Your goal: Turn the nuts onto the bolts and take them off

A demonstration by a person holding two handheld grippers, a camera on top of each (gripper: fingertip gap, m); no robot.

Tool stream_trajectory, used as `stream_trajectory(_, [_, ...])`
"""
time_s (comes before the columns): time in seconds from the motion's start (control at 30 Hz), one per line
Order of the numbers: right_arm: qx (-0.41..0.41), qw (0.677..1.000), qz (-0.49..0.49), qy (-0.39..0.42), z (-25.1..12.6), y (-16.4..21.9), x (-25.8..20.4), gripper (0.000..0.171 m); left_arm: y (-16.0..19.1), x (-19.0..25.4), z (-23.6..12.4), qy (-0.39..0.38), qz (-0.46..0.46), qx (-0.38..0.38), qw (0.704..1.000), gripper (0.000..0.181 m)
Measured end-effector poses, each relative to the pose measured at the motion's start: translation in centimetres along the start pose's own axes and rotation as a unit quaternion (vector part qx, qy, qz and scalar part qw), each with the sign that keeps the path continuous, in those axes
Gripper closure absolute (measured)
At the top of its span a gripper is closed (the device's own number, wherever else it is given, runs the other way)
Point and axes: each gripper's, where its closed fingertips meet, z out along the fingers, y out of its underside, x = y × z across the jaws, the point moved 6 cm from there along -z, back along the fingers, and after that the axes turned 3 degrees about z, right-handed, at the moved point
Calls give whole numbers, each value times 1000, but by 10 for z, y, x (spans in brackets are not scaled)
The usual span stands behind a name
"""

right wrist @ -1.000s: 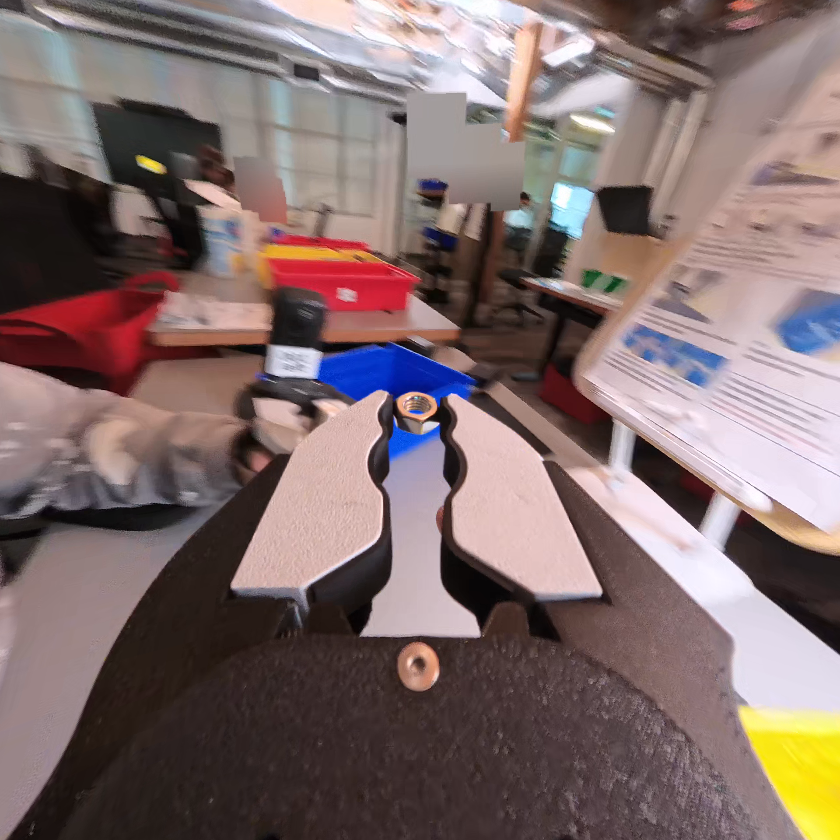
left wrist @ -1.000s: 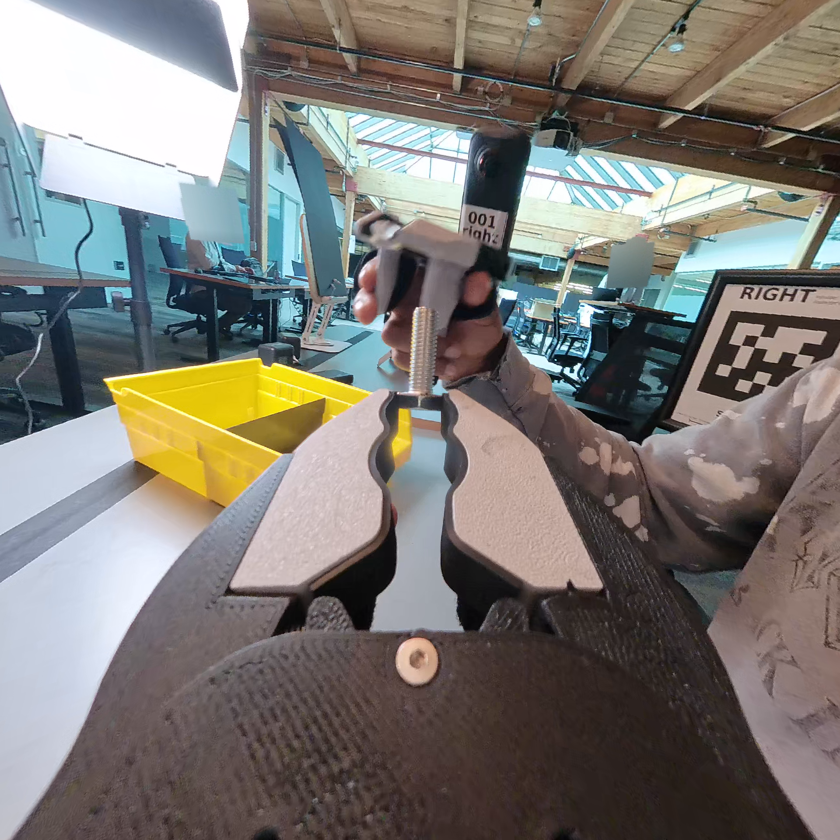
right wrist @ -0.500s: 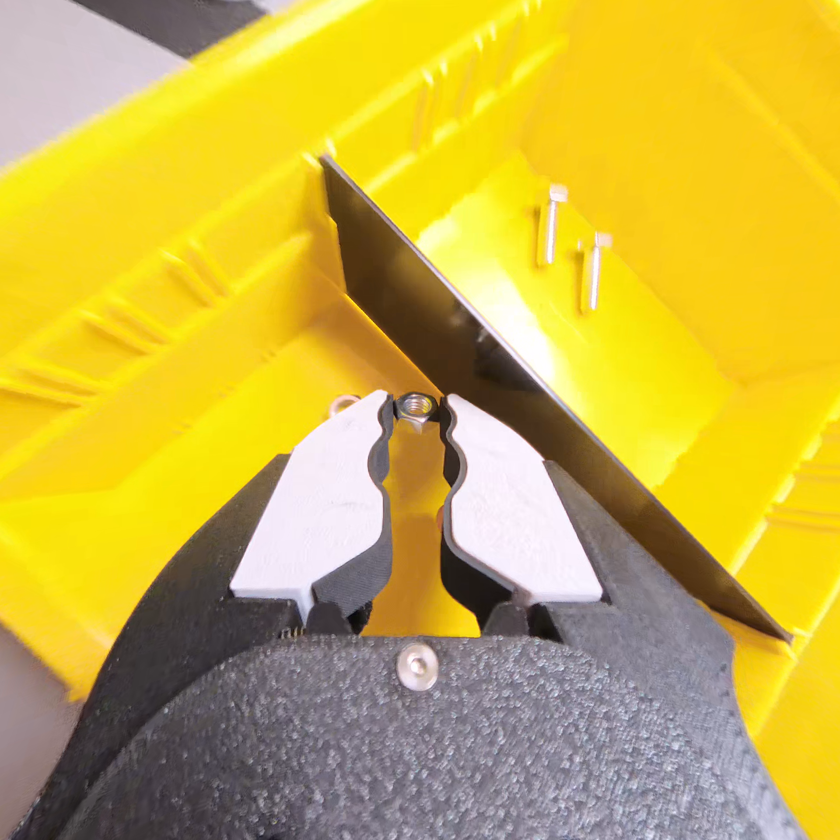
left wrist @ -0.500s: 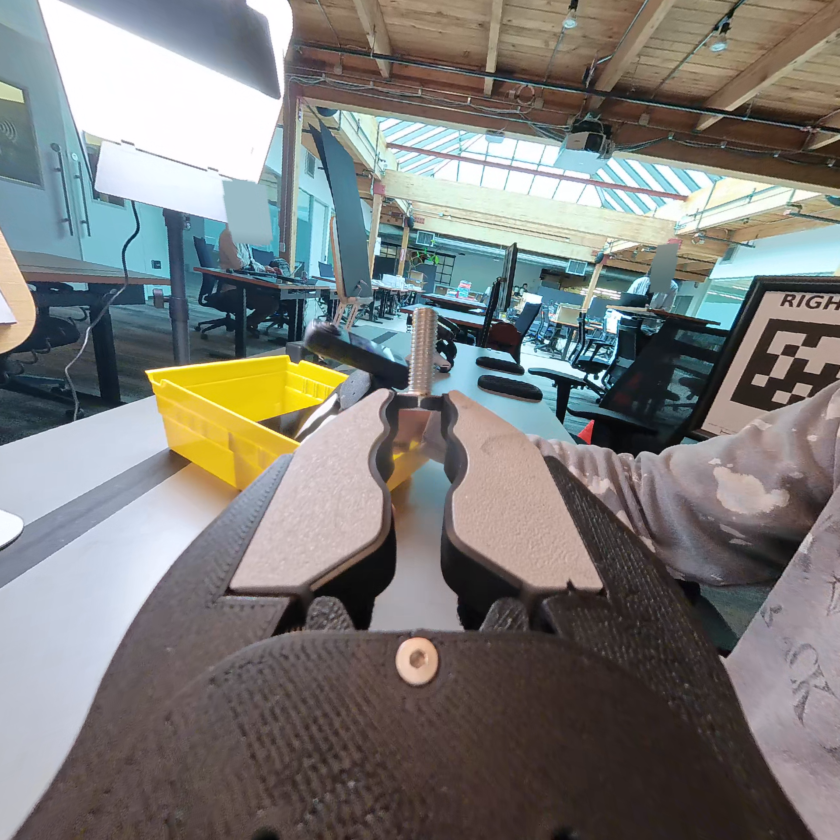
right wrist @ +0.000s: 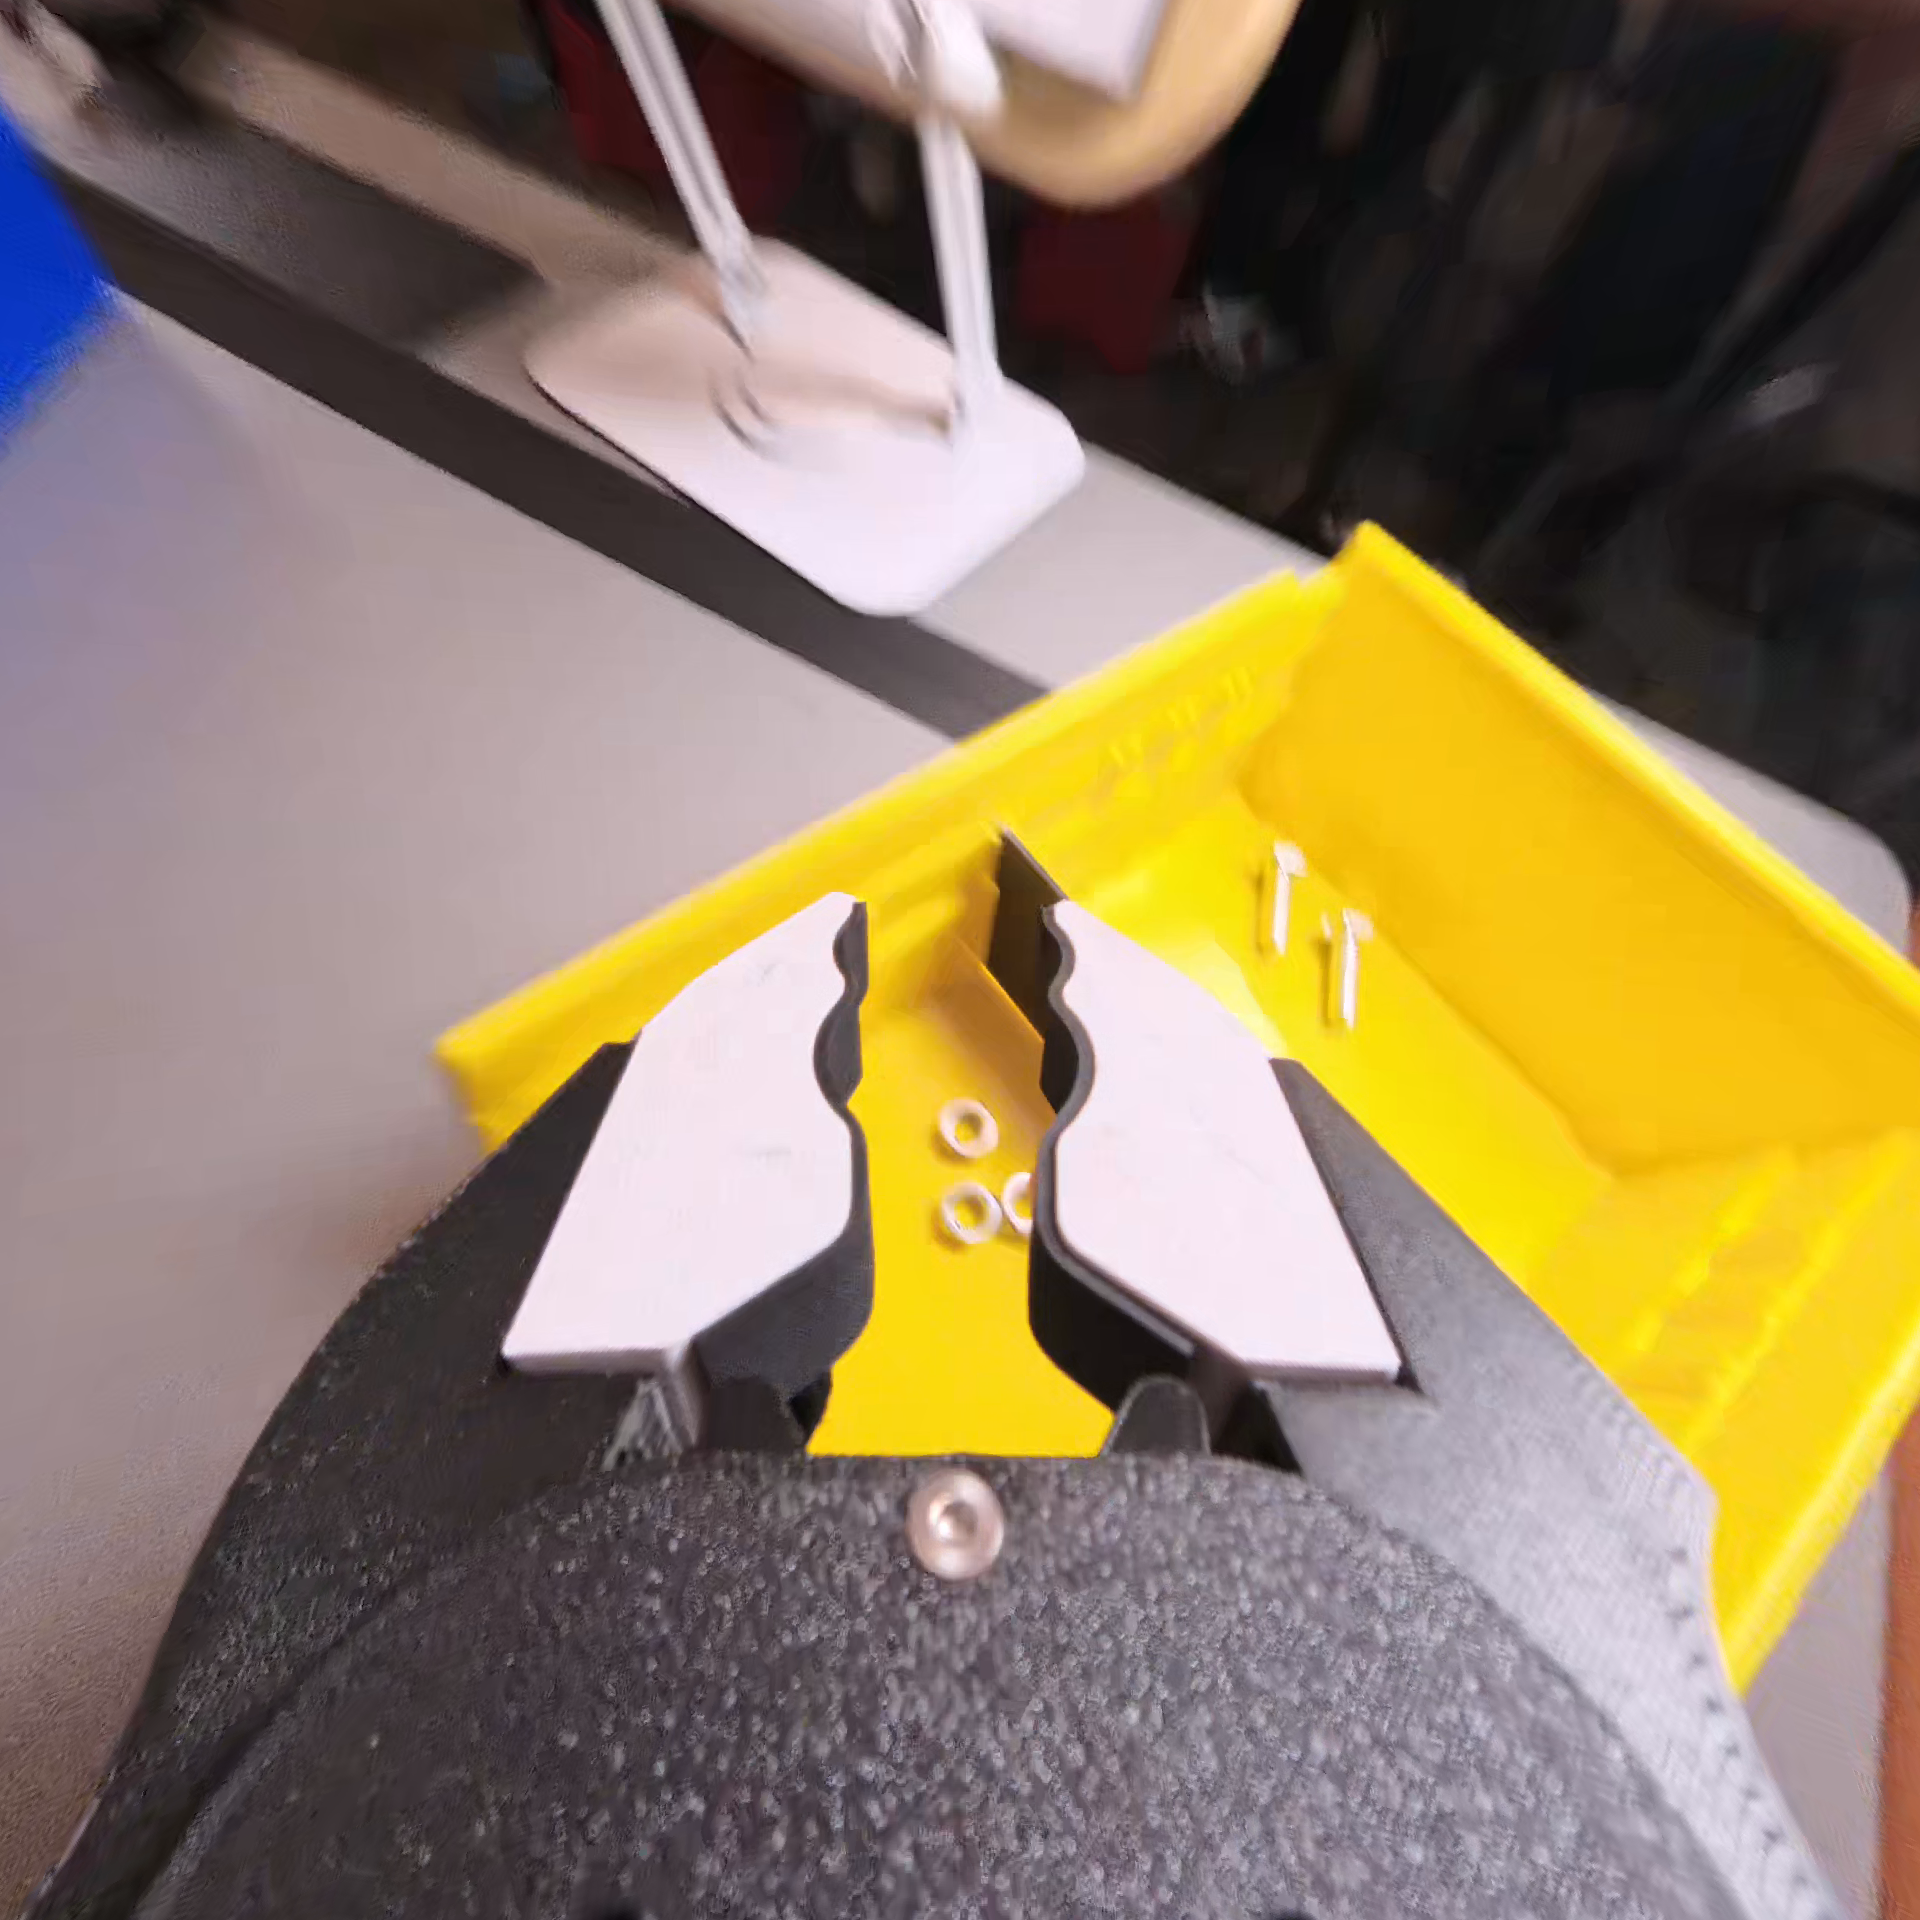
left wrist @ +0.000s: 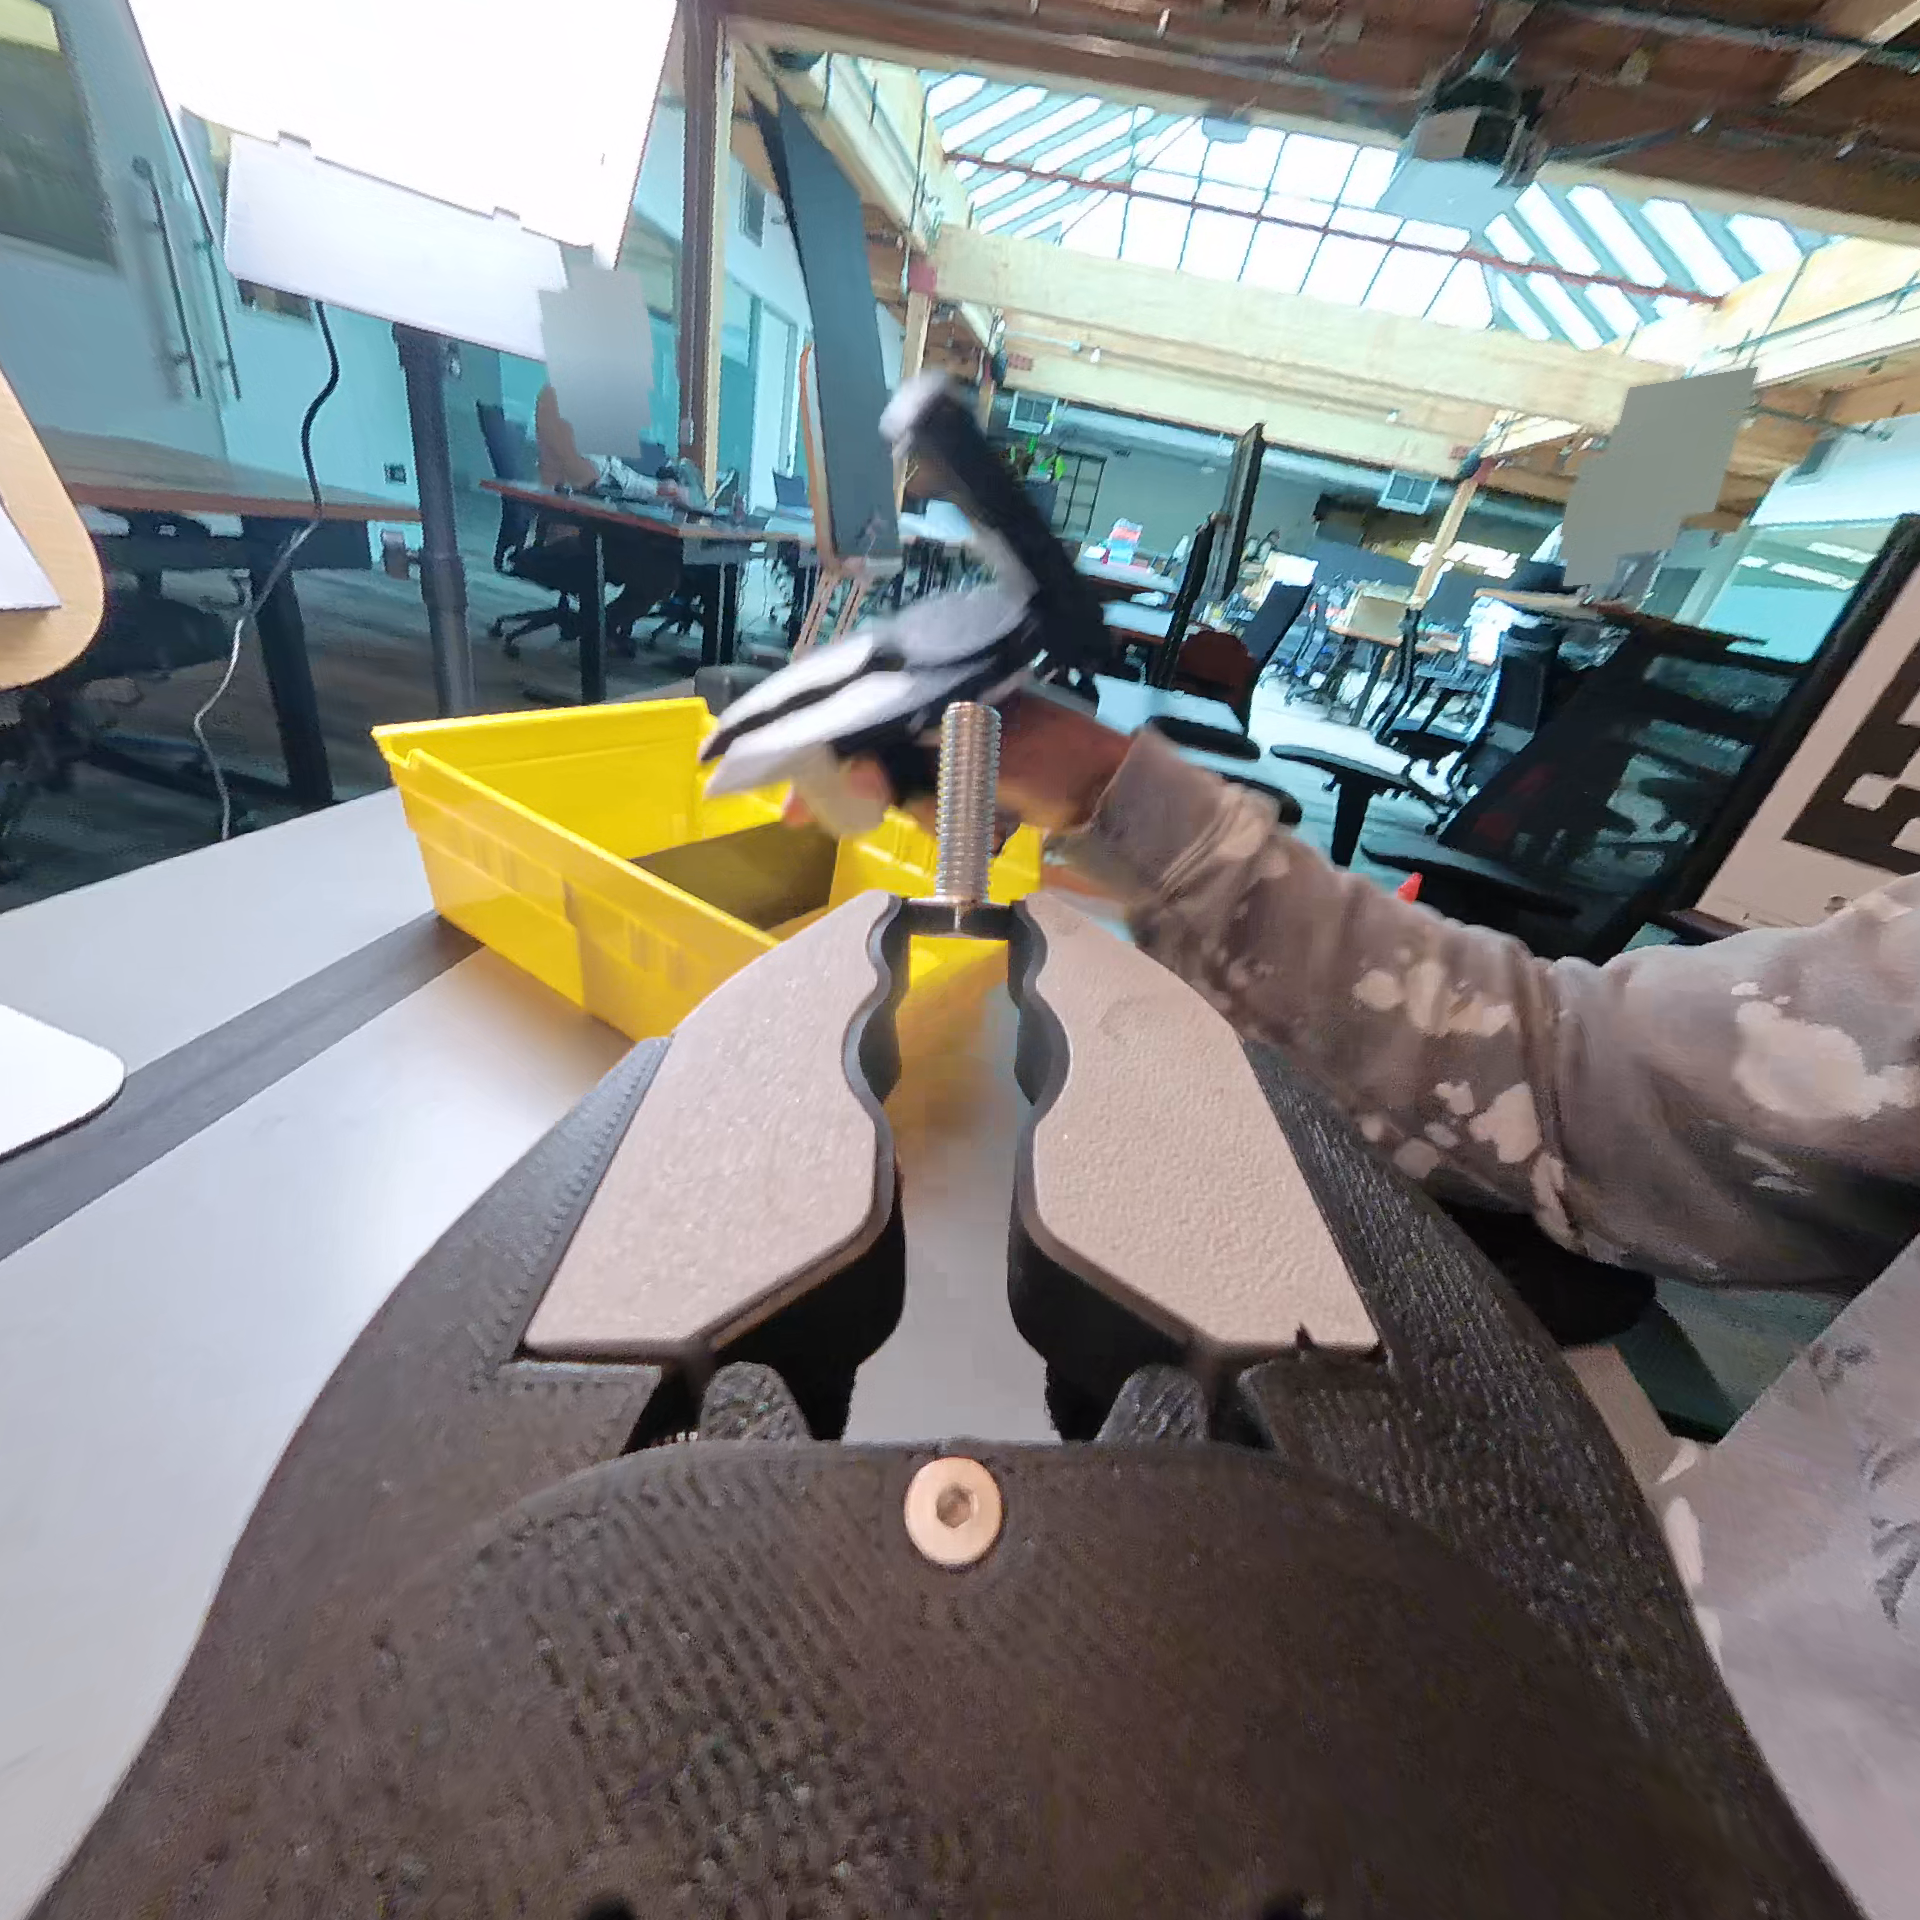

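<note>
The left gripper (left wrist: pixel 958 920) clenches the head of a steel bolt (left wrist: pixel 966 798), held upright with its threads pointing up, above a grey counter (left wrist: pixel 208 1195) crossed by a dark stripe. The right gripper (right wrist: pixel 951 930) hangs with its fingers (right wrist: pixel 727 1122) released and empty over a yellow bin (right wrist: pixel 1558 831) split by a black divider (right wrist: pixel 1023 909). Three nuts (right wrist: pixel 966 1210) lie in the near compartment, two small bolts (right wrist: pixel 1314 930) in the far one. A white stand base (right wrist: pixel 831 457) rests beyond the bin. Behind is an open office with desks, chairs and timber ceiling beams.
</note>
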Motion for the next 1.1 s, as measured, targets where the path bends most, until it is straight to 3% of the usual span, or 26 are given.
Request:
stream_trajectory(0.1, [127, 982, -47, -135, -37, -44, -53, 143, 11, -3, 5, -10, 6, -52, 999, 163])
stream_trajectory(0.17, [168, 955, -90, -229, -59, -58, -92, 145, 20, -1, 9, -15, 23, -89, 996, 163])
stream_trajectory(0.33, [96, 905, -190, -368, -63, -43, -162, 143, 37, 7, 18, -6, 66, -161, 985, 163])
stream_trajectory(0.43, [29, 893, -218, -392, -48, -24, -175, 159, 38, 8, 19, -3, 74, -171, 982, 163])
stream_trajectory(0.63, [-31, 895, -242, -373, -39, -7, -168, 170, 37, 5, 16, 3, 69, -173, 983, 163])
stream_trajectory(0.8, [-24, 899, -252, -357, -39, -10, -170, 151, 34, -1, 11, -5, 73, -175, 982, 163])
stream_trajectory(1.1, [-28, 893, -289, -345, -32, -5, -184, 153, 35, 4, 14, 4, 80, -175, 981, 163])
